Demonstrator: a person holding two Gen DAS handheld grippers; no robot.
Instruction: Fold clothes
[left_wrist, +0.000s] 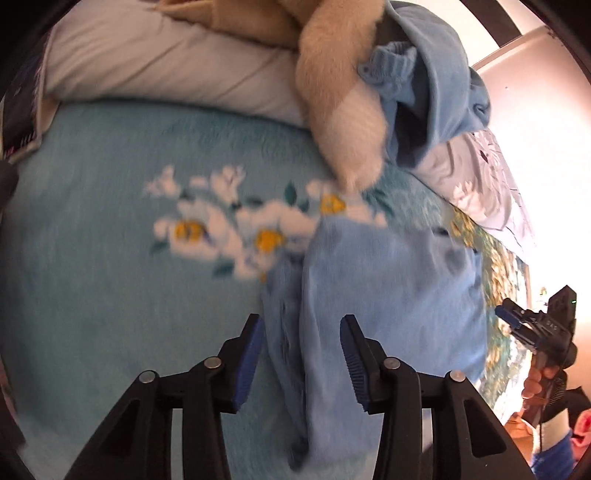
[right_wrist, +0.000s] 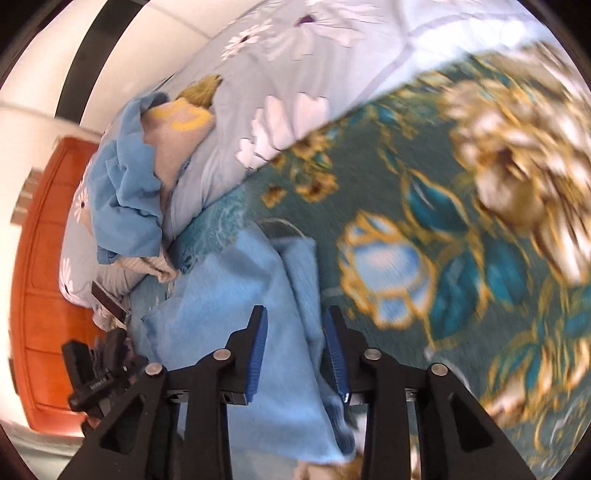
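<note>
Bed: covered by a teal blanket (left_wrist: 92, 229) with white and yellow flowers; toward the right gripper's side the print turns dark green with gold and blue blooms (right_wrist: 461, 229).
Background: a pale pillow (left_wrist: 155, 62) lies far ahead of the left gripper, a lilac floral duvet (right_wrist: 314, 62) ahead of the right one, and an orange wooden door (right_wrist: 48, 280) off to the right gripper's left.
Garment: a light blue garment (left_wrist: 388, 280) lies on the blanket, reaching from between the left fingers forward and to their right; motion blur softens its folds.
Left gripper (left_wrist: 302, 360): jaws parted wide, one fold of the garment running up between the blue pads (left_wrist: 248, 363); whether either pad touches the cloth I cannot tell.
Right gripper (right_wrist: 295, 354): jaws also parted, with an edge of the garment (right_wrist: 229, 295) passing between them and trailing down under the tool; the cloth lies against the right-hand pad (right_wrist: 337, 360), yet the jaws are not closed on it.
Pile: more blue clothes (left_wrist: 436, 85) heaped ahead and right of the left gripper, beside a cream furry item (left_wrist: 340, 96) resting on the blanket.
Other tool: the right gripper (left_wrist: 532, 325) shows at the far right of the left view, a hand (left_wrist: 537, 382) on its grip.
</note>
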